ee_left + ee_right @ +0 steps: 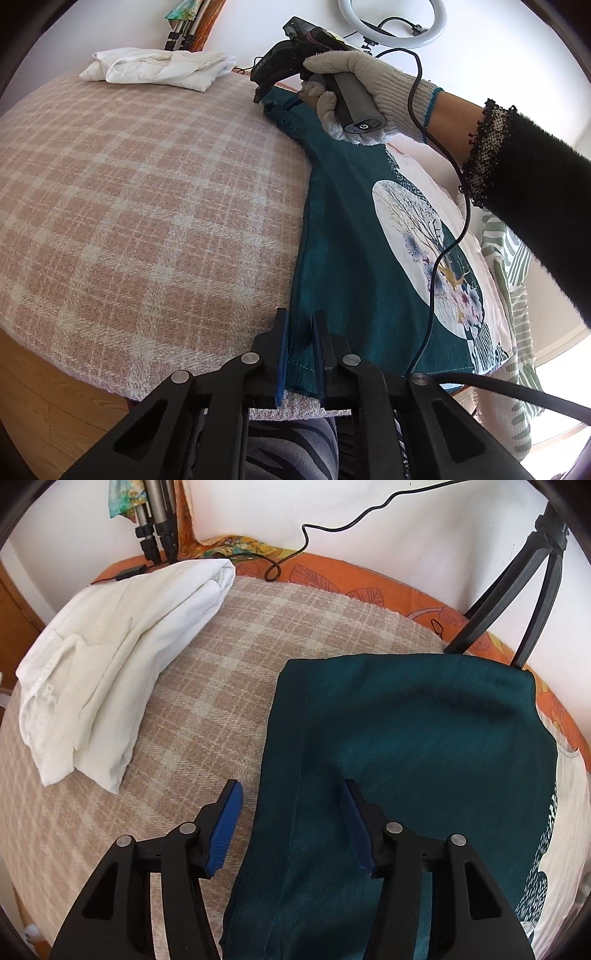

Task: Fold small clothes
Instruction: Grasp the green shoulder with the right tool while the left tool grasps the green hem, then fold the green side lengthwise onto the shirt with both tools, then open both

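Note:
A teal shirt (343, 236) with a round white tree print lies on the pink checked cloth (147, 192), its left side folded over. My left gripper (301, 325) straddles the folded edge at the near hem, jaws narrowly apart with fabric between the pads. My right gripper (273, 99), held by a gloved hand, is at the shirt's far end. In the right wrist view the right gripper (291, 794) is open, its blue pads either side of the shirt's (406, 746) folded edge, just above it.
A folded white garment (159, 68) lies at the far left; it also shows in the right wrist view (110, 672). A ring light (391, 22) and tripod legs (517, 590) stand behind. A green striped cloth (513, 266) lies at the right. Cable (443, 240) crosses the shirt.

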A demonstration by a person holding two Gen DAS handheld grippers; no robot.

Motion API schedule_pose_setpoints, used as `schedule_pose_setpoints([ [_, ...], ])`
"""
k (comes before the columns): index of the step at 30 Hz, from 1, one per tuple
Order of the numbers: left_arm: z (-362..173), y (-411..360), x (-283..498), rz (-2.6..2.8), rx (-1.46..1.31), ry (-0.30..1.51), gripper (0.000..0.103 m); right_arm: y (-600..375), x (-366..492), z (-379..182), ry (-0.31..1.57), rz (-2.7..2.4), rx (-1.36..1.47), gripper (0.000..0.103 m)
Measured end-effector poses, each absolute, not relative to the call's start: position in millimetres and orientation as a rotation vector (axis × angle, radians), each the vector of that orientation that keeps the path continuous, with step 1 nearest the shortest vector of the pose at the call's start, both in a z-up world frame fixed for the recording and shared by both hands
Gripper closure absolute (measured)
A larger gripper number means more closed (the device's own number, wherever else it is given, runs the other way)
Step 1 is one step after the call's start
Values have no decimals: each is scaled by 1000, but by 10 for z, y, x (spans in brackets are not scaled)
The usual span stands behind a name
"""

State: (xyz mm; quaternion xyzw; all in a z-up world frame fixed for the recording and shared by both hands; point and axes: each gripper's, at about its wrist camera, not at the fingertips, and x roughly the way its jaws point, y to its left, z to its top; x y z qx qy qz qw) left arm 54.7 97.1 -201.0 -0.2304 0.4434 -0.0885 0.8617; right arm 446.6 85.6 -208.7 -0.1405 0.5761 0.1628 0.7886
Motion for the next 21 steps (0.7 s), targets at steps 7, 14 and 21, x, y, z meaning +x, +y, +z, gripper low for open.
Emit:
schedule_pose_setpoints([
  [7, -1928, 966, 517, -186, -481, 914, 103, 794, 4459, -1966, 1217, 366, -330, 100],
  [14, -1671, 854, 510, -215, -469, 870, 103, 424, 4519, -1617, 1163, 414, -180, 100],
  [21, -1463, 447, 576, -296, -387, 854, 103, -103, 4500, -1235, 1093, 436, -86, 100],
])
